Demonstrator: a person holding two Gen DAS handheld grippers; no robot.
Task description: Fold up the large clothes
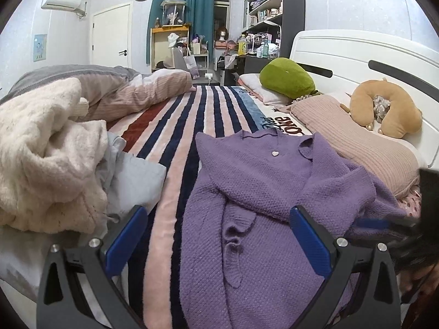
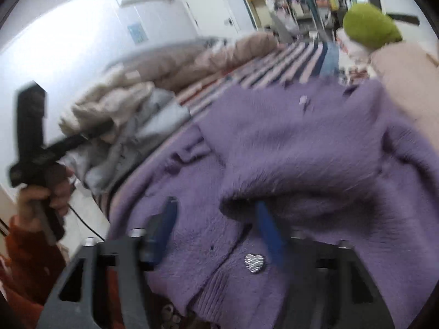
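Observation:
A purple knitted cardigan with heart-shaped buttons lies on the striped bed cover, collar toward the headboard, both sleeves folded across its body. My left gripper is open and empty above its lower left part. The cardigan also fills the right wrist view, which is blurred by motion. My right gripper has its jaws apart, and the cuff of the right sleeve lies over its right finger. The left gripper's handle shows at the left, held in a hand.
A heap of cream and light grey clothes lies left of the cardigan. A pink quilt is bunched behind it. A pink pillow, a green plush and an orange neck pillow lie by the white headboard.

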